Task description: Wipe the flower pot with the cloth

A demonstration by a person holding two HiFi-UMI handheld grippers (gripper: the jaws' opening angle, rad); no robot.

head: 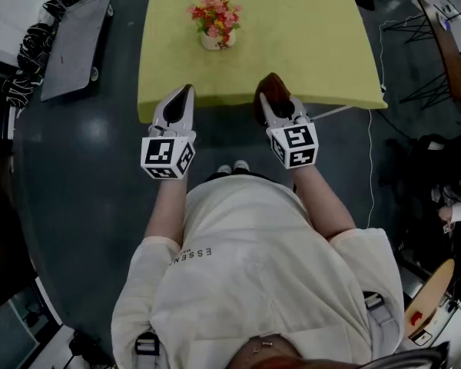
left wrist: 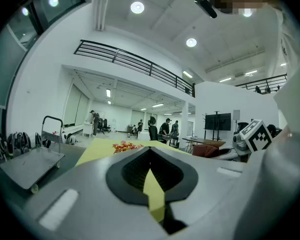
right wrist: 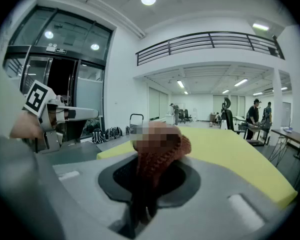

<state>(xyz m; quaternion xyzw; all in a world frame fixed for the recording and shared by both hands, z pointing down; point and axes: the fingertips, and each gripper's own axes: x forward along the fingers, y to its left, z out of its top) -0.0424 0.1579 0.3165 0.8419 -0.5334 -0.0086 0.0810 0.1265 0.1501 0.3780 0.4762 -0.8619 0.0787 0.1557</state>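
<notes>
A small white flower pot (head: 213, 38) with pink and orange flowers stands on the yellow table (head: 292, 44), towards its far side and left of centre. In the left gripper view only its flowers (left wrist: 126, 146) show, above the jaws. My left gripper (head: 186, 92) hovers at the table's near edge, shut and holding nothing. A brown knitted cloth (head: 272, 89) is bunched in my right gripper (head: 273, 98), which is shut on it over the near edge. In the right gripper view the cloth (right wrist: 159, 156) sticks up between the jaws. The pot lies well ahead of both grippers.
A grey flat trolley (head: 77, 41) stands on the dark floor left of the table, with striped bags (head: 27, 52) beside it. A white cable (head: 369, 152) runs down from the table's right corner. Stands and furniture crowd the right side. People work at desks far behind.
</notes>
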